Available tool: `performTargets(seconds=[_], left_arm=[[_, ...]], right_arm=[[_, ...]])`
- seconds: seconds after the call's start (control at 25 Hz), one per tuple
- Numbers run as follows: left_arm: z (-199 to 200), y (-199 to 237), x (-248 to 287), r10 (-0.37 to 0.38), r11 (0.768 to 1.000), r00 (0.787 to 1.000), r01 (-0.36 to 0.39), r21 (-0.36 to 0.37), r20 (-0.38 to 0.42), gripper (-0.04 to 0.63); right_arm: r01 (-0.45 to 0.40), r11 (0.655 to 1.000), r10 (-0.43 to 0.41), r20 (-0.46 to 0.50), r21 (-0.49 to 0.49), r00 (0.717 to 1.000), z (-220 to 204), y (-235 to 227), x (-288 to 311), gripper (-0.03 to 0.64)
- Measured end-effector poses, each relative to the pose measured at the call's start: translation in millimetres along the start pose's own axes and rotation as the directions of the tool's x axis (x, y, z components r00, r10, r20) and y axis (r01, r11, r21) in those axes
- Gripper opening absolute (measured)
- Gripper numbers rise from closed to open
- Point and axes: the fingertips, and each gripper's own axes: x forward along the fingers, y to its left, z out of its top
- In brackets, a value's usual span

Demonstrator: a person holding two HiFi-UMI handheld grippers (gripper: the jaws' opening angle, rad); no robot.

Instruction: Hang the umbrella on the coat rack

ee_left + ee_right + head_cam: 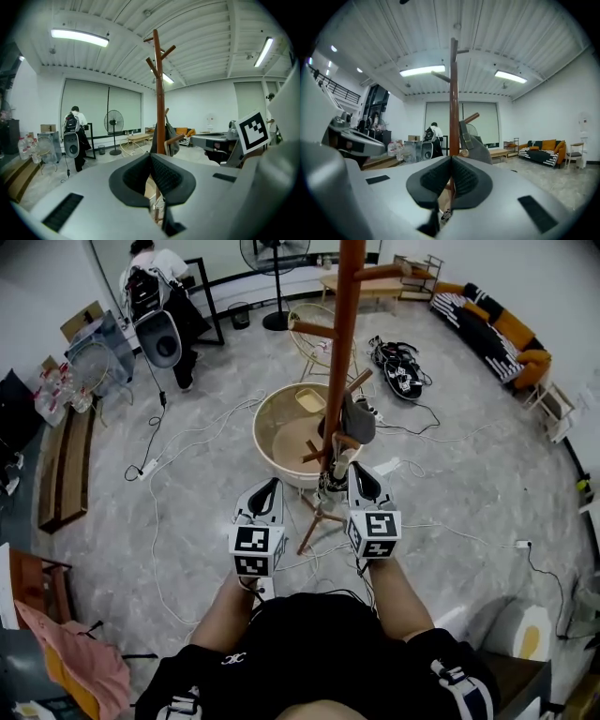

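- Long brown wooden bench (pixel 64 465) along the left wall.
- Person with a black backpack (pixel 155 287) stands at the back left, by a black standing fan (pixel 274 259).
- Left gripper (pixel 266 488): grey plastic shell, ribbed black pads pressed together, nothing between them.
- Round beige smooth-walled tub (pixel 272 442) sits on the floor at the foot of the rack.
- Tall reddish-brown wooden coat rack (pixel 342 334), round pole with angled pegs, stands just ahead of both grippers.
- Grey folded fabric umbrella (pixel 360 420) hangs from a low peg on the rack's right side, clear of both grippers.
- Right gripper (pixel 361 479): same build, pads closed on each other, holding nothing.
- Orange and black-striped sofa (pixel 497 334) at the far right wall.
- Grey marbled glossy floor (pixel 187 521) strewn with thin white cables (pixel 178 442); white walls, ribbed white ceiling with strip lights.
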Motion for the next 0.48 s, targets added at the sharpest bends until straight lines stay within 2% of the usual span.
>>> performTargets(seconds=[0.16,0.48], left_arm=[[-2,-6,1,-0.040,0.999,0.999,0.040,-0.001,0.003,0.018],[5,-15,4,-0.078,0.997,0.997,0.078,0.004,0.015,0.018]], right_arm=[[-0.005,1.000,0.005,0.051,-0.004,0.999,18,9,-17,0.014],[0.013,1.000,-0.013,0.042,0.014,0.999,20,8,-29,0.015]])
